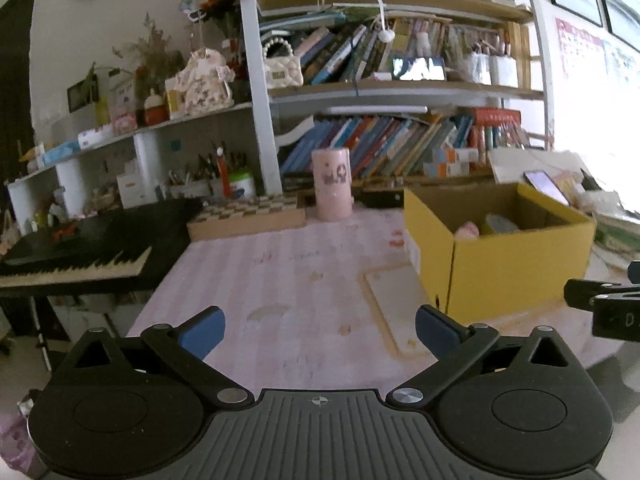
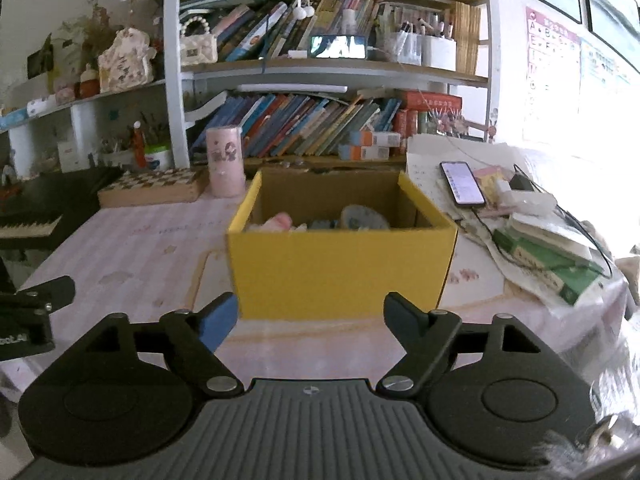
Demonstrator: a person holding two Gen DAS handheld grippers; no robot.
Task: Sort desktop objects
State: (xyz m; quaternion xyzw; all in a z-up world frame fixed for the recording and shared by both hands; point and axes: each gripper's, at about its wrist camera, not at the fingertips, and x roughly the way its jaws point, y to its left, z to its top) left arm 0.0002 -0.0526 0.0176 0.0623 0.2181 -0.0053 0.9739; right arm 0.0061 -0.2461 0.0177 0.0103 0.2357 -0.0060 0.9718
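Note:
A yellow cardboard box [image 2: 340, 268] stands on the pink striped desk [image 2: 132, 248], holding a pink soft item [image 2: 280, 222], a round grey-blue item [image 2: 362, 218] and other small things. It also shows in the left wrist view [image 1: 516, 268] at the right. My right gripper [image 2: 312, 320] is open and empty just in front of the box. My left gripper [image 1: 320, 332] is open and empty over the desk [image 1: 280, 280], left of the box. A flat beige board [image 1: 394, 304] lies beside the box. A pink cylinder [image 1: 332, 184] stands at the back.
A checkered wooden board [image 1: 248, 218] lies at the back left beside a black keyboard piano [image 1: 80, 256]. A phone [image 2: 462, 182], papers and green books [image 2: 548, 264] are piled to the right. Bookshelves [image 2: 320, 120] rise behind the desk.

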